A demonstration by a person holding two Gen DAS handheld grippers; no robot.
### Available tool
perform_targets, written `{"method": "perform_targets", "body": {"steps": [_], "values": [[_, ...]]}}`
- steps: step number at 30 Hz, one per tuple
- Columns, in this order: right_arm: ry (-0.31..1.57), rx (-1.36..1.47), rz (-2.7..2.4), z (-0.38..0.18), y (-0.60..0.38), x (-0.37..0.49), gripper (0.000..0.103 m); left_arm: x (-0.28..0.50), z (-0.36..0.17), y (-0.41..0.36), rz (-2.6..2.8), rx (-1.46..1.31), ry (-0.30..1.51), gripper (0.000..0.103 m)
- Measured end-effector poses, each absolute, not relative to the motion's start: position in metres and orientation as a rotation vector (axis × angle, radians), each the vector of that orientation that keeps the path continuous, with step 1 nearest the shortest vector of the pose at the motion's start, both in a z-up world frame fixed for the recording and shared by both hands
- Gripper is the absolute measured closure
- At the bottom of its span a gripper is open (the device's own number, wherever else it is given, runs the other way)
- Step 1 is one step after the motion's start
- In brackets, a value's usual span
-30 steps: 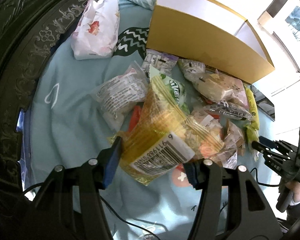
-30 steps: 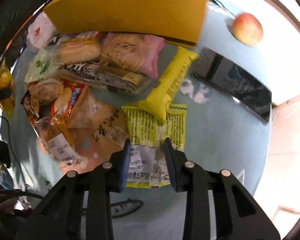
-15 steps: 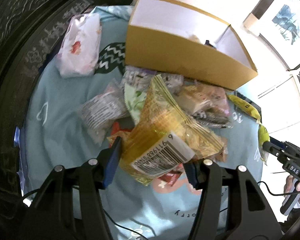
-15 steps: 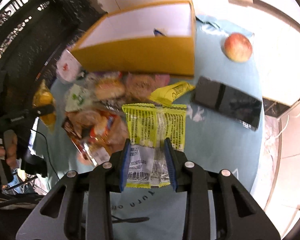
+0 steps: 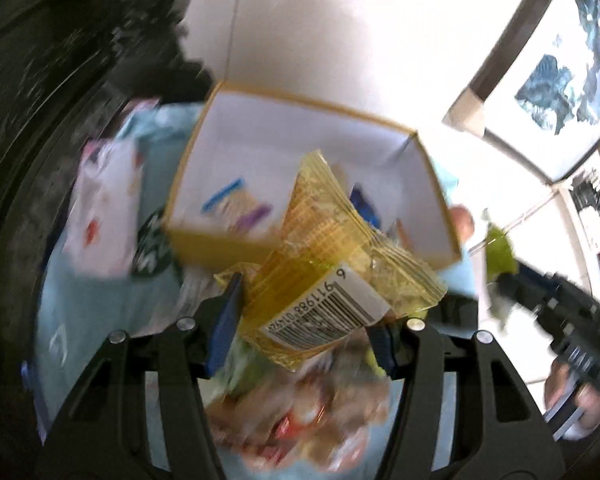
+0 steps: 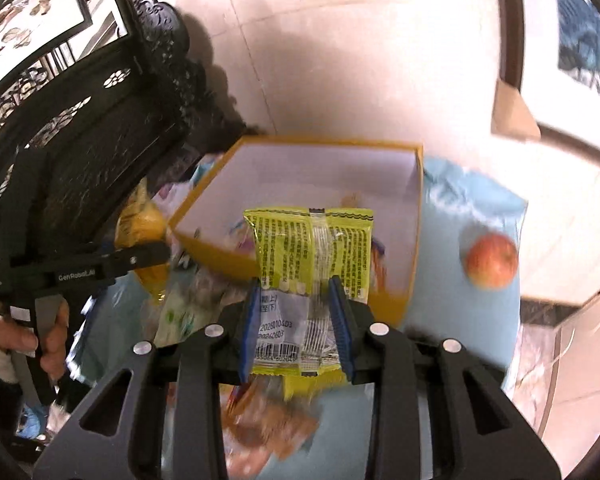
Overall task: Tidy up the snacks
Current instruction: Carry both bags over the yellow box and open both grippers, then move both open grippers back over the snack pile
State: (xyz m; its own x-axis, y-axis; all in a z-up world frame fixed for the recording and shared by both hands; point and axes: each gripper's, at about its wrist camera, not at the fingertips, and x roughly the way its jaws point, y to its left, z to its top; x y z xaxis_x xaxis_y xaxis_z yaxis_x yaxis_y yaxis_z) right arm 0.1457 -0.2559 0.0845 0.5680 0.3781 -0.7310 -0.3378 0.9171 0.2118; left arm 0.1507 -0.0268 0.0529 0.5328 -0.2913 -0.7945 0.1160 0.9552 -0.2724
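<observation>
My left gripper (image 5: 304, 320) is shut on a clear orange-yellow snack packet (image 5: 320, 264) with a white barcode label, held up in front of the yellow box (image 5: 204, 244). The box is open at the top, white inside, with a few small snacks (image 5: 236, 208) on its floor. My right gripper (image 6: 296, 320) is shut on a yellow-green packet (image 6: 308, 256), also raised before the yellow box (image 6: 220, 256). Each gripper shows in the other's view: the right gripper (image 5: 540, 304) at the right, the left gripper (image 6: 140, 256) at the left with its orange packet (image 6: 144, 232).
A pile of loose snacks (image 6: 260, 420) lies on the light-blue cloth (image 6: 460, 320) below both grippers. A white packet with red print (image 5: 108, 216) lies left of the box. An apple (image 6: 492, 260) sits right of the box. Dark carved furniture (image 6: 80, 120) stands at the left.
Both grippers have risen off the pile with their packets and moved toward the box. The views now look down into the box's white inside. The jaws kept their grip.
</observation>
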Motion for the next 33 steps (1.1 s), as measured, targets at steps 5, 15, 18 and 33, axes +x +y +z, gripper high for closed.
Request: {"method": "perform_targets", "body": {"steps": [5,15,18,33], "values": [[0.847,0.006,0.358,0.069,-0.243,0.191,0.068,0.230,0.044,-0.060,-0.230,-0.239,1.010,0.042],[0.874,0.050,0.330,0.056,-0.272,0.182,0.059,0.234,0.023,-0.067,-0.149,-0.169,1.099,0.008],[0.899,0.077,0.330,0.052,-0.277,0.168,0.059,0.209,0.017,-0.054,-0.150,-0.149,1.100,0.008],[1.135,0.153,0.318,-0.007,-0.288,0.088,0.036,0.083,-0.040,0.022,-0.079,-0.118,1.236,0.006]]}}
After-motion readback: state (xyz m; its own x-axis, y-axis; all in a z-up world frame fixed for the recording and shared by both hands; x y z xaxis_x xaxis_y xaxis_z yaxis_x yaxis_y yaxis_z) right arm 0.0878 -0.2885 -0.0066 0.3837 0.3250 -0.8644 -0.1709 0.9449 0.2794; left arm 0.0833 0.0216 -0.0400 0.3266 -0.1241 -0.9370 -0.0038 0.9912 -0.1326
